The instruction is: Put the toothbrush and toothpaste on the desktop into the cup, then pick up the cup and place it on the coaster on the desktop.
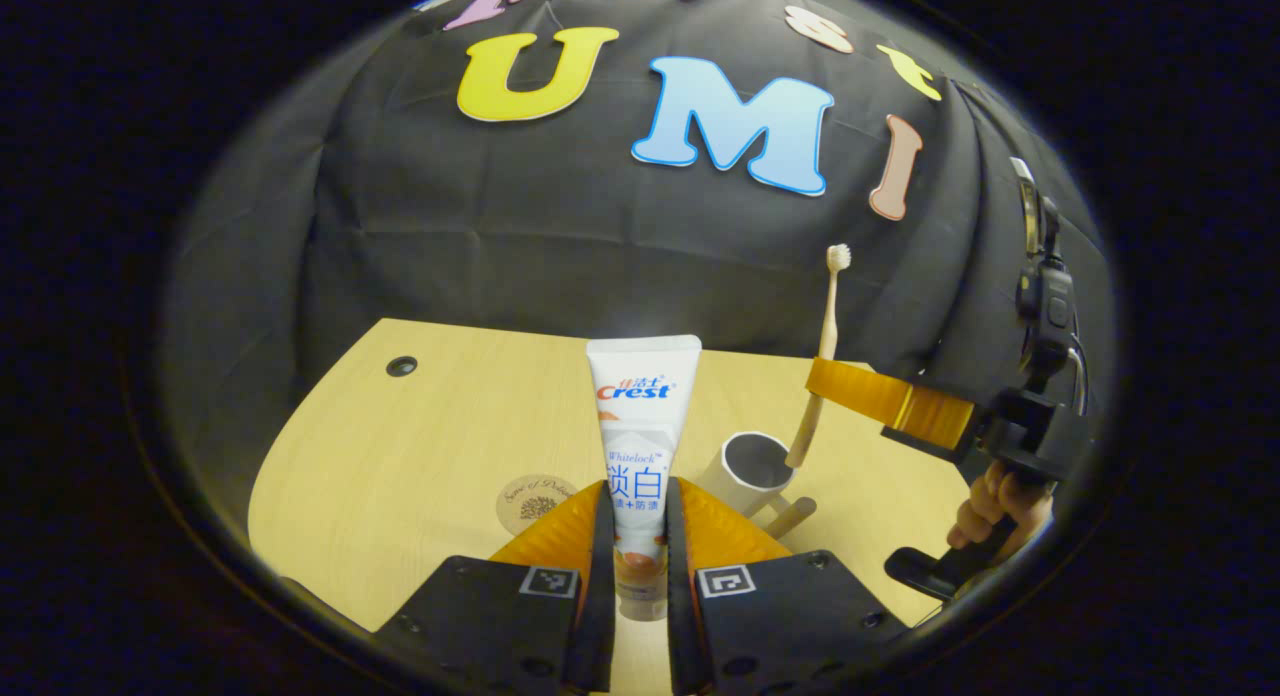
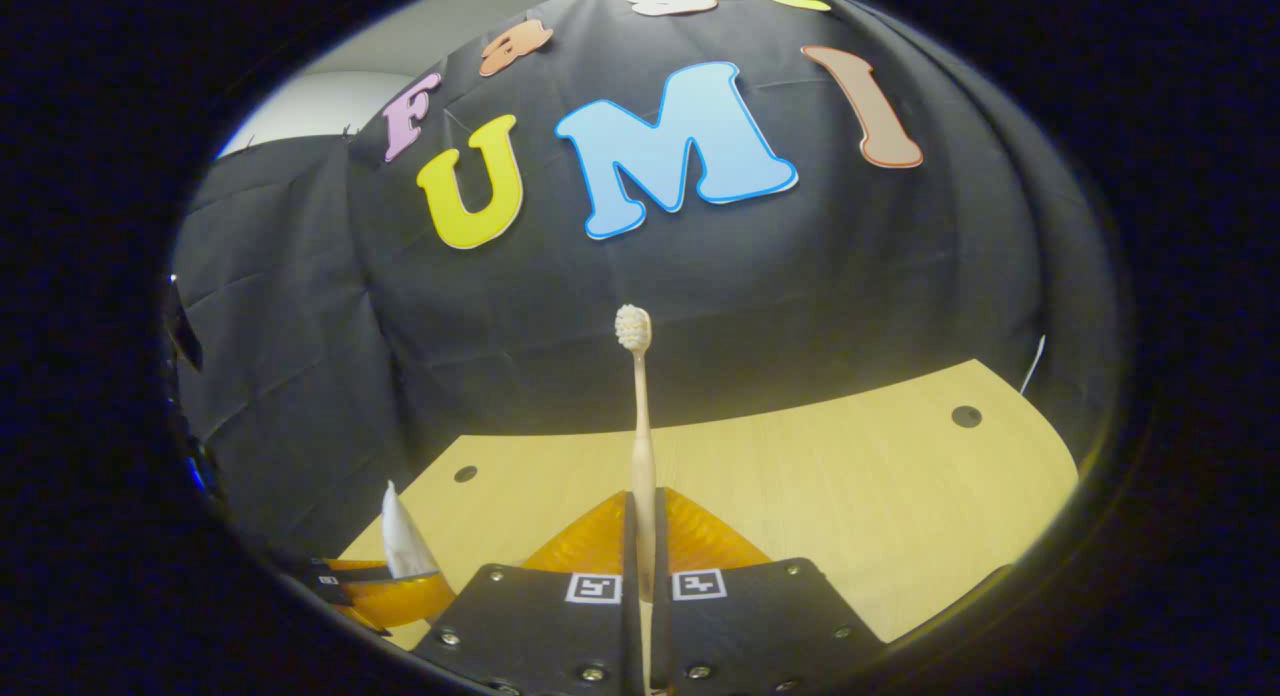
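Gripping both items clear of the desk, the two tongs show the task at an early stage. The left gripper (image 1: 640, 536) has its two fingers pressed on the lower body of the white plastic toothpaste tube (image 1: 640, 426), which stands upright between them, flat crimped end up. The right gripper (image 2: 642, 566) is closed on the handle of the pale beige toothbrush (image 2: 640, 426), held upright with its white bristle head on top.

In the left gripper view, the white cylindrical cup (image 1: 748, 468) with its dark inside stands on the light wooden desktop (image 1: 420, 456), just ahead and to the right of the left gripper's fingers. It looks empty. The right gripper, farther off in that view, holds the toothbrush so that the lower end of the handle hangs just over the cup's rim; whether it has entered the mouth cannot be told. The round pale coaster (image 1: 535, 501) with a dark printed pattern lies flat on the desktop just ahead and left of the left gripper's fingers, near the cup but apart from it.

Judging by this, both pickups are done. Neither item has been released into the cup. Left are dropping the toothbrush, then the toothpaste, and carrying the cup over to the coaster.
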Motion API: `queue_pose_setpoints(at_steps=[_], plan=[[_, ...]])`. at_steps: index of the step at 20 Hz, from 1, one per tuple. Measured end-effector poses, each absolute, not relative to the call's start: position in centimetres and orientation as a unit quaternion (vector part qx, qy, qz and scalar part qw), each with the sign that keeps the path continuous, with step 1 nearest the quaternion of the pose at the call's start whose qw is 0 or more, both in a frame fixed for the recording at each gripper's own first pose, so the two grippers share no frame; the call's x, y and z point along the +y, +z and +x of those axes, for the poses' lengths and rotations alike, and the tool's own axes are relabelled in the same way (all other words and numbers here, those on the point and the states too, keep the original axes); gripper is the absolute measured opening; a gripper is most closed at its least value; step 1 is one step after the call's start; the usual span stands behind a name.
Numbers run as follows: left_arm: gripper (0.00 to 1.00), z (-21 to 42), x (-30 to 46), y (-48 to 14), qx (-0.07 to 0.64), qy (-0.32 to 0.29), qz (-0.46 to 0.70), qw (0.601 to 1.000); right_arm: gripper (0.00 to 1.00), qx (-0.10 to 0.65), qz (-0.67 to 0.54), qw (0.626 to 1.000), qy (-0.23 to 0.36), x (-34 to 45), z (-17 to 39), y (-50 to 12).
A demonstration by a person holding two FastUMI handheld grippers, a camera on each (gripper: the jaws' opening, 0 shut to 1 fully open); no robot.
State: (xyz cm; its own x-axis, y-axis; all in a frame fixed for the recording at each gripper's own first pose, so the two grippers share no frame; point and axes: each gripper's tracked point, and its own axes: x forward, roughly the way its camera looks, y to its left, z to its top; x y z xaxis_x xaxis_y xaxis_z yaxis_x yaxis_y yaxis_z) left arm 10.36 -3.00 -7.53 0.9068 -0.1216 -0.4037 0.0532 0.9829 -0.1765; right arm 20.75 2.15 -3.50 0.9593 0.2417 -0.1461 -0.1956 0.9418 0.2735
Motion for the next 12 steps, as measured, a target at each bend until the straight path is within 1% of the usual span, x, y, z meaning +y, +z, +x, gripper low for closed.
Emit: queue_pose_setpoints(at_steps=[5, 12], plan=[[0.29, 10.0, -1.6, -7.8, 0.212, -0.031, -0.083, 0.973, 0.04, 0.111, 0.088, 0.985, 0.101, 2.7, 22.9, -7.0], [0.29, 9.7, -1.3, -7.8, 0.213, -0.024, -0.088, 0.973, 0.05, 0.128, 0.061, 0.985, 0.102, 2.9, 23.1, -8.6]])
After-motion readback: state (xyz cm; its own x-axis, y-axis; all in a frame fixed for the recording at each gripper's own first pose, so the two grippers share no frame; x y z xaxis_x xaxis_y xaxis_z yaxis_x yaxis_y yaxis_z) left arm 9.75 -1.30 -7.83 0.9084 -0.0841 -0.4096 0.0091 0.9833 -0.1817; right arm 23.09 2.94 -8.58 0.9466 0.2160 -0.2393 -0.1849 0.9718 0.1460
